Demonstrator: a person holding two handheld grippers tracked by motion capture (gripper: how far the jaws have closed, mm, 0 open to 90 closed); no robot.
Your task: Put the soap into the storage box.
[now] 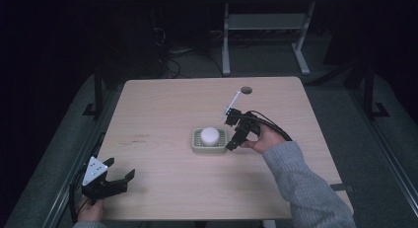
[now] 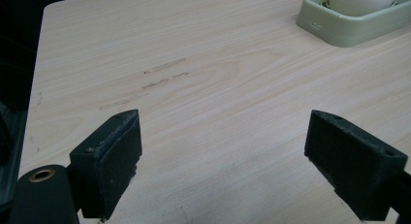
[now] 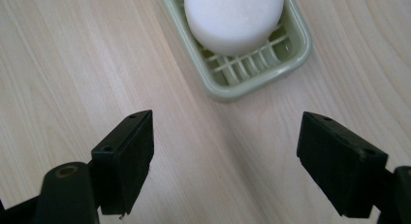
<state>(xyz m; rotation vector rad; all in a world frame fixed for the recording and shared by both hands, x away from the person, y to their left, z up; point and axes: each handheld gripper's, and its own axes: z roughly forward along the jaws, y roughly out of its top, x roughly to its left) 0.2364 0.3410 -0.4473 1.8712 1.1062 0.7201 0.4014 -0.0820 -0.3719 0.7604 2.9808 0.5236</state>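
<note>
The soap (image 1: 209, 135) is seated in the dish (image 1: 196, 145) at mid-table (image 1: 162, 109). The right gripper (image 1: 231, 134) is held just beside the dish, jaws spread, empty. The left gripper (image 1: 120, 170) is parked near the edge, likewise spread, well clear.

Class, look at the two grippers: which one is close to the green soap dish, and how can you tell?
The right gripper: it hovers open just beside the green soap dish holding the white soap. The left gripper sits far off at the table's near-left corner.
</note>
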